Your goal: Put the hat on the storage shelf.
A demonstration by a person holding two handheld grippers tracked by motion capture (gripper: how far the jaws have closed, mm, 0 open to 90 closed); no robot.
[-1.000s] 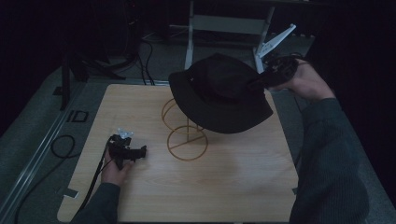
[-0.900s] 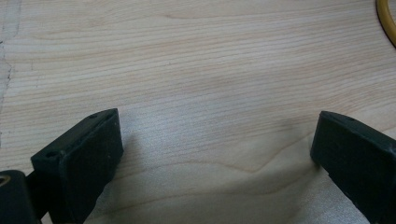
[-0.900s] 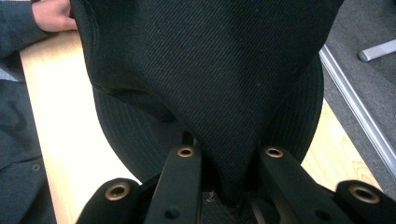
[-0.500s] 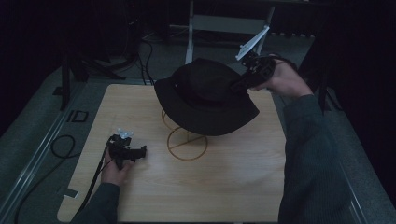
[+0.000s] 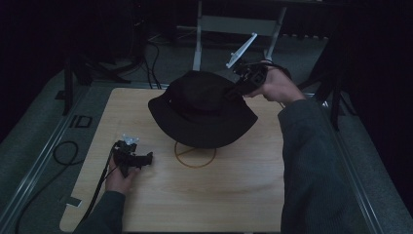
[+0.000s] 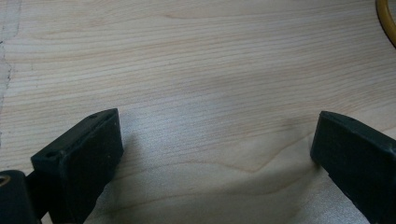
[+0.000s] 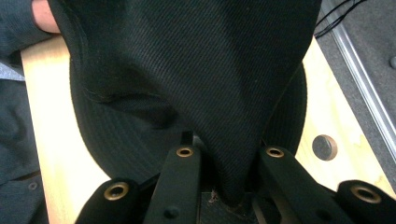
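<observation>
Up close, right gripper pinches the black hat; left gripper rests spread on the table

Light wooden table with a clear grain – in the right gripper view there's a round hole near one edge. It sits on grey carpet inside a metal rail. A black cable loop lies on the carpet at the left, with an "ID" marking a bit farther back and a pale bit of tape near the table's front corner. Behind the table there's a grey metal frame and more cables – the rest is too dark to make out.
</observation>
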